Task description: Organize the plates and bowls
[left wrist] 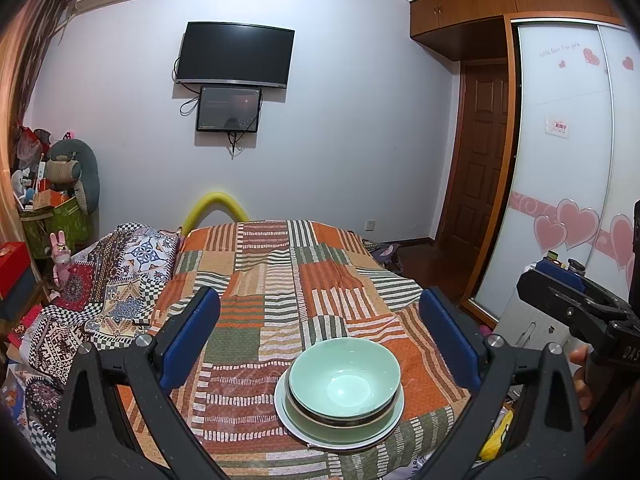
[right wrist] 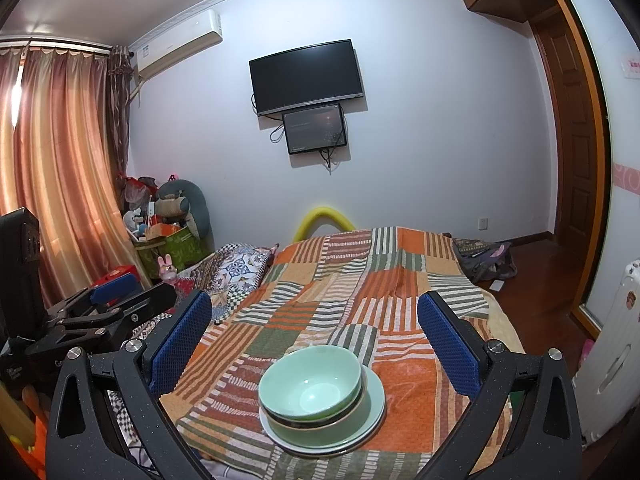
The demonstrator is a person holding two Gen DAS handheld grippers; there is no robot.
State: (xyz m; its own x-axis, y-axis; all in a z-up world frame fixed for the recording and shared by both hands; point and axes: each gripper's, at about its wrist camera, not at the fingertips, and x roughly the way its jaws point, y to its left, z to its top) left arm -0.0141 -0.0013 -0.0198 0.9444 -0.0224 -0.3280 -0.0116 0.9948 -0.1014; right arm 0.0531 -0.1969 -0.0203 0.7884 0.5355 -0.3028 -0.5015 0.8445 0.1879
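Claws come first, one in each wrist view, and both are spread wide with nothing in them. The left claw (left wrist: 320,336) has blue pads, and the stack of dishes sits low between its two fingers, a bit to the right of the middle. The right claw (right wrist: 314,336) also has blue pads, and the same stack sits between its fingers. Neither claw touches the dishes.

The stack stands on the bed, close to the near edge. At the bottom is a white plate (left wrist: 304,434). On it sits a green plate (left wrist: 298,414). On that is a shallow bowl with a dark rim (left wrist: 340,420). On the very top is a pale green bowl (left wrist: 344,376), open side up. In the right wrist view the top bowl (right wrist: 310,384) sits a little to the left on the white plate (right wrist: 376,400).

In the left wrist view the other claw shows at the right edge, and part of a hand (left wrist: 580,376) is holding it. In the right wrist view the other claw shows at the left edge.

The bed is covered by a striped blanket (left wrist: 280,280) in orange, green and white patches. Beside it on the left lies a quilt (left wrist: 116,288) with many small patterns. Past the far end of the bed a yellow tube (left wrist: 216,208) bends like an arch.

Farther back a black TV (left wrist: 236,54) hangs on the pale wall with a smaller screen (left wrist: 229,109) just under it. A brown door (left wrist: 480,160) is on the right.
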